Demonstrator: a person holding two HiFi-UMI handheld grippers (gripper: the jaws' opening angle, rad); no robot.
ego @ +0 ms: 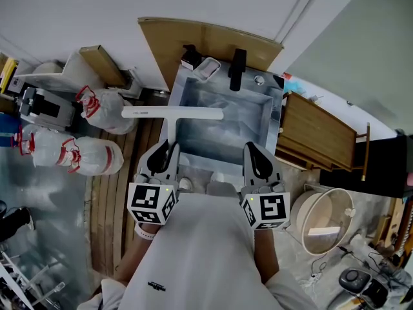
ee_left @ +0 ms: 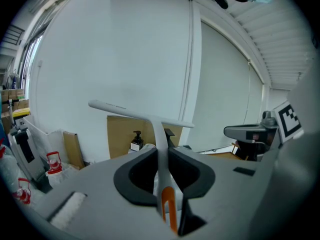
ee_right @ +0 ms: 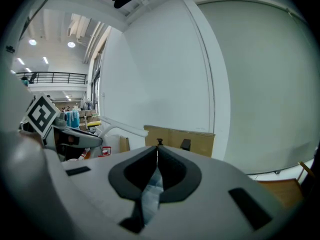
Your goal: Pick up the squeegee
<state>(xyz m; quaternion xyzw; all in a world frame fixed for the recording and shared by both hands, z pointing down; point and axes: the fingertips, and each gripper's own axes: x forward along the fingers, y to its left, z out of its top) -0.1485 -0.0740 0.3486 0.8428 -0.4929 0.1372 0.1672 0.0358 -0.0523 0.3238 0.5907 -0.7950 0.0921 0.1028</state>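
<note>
The squeegee (ego: 173, 113) is white and T-shaped, its long blade lying crosswise above the sink's left part and its handle running back toward me. My left gripper (ego: 168, 147) is shut on that handle. In the left gripper view the handle (ee_left: 159, 136) stands pinched between the dark pads, an orange stripe low on it, with the blade (ee_left: 130, 112) across the top. My right gripper (ego: 253, 150) hangs beside it over the sink's near edge, shut, with its tips touching and nothing between them (ee_right: 157, 151).
A steel sink (ego: 271, 118) lies ahead with a black faucet (ego: 237, 68) and a soap bottle (ego: 191, 57) at its back, cardboard (ego: 193, 37) behind. Tied white bags (ego: 97, 155) sit at left, wooden boards (ego: 316, 134) and a round tub (ego: 322, 221) at right.
</note>
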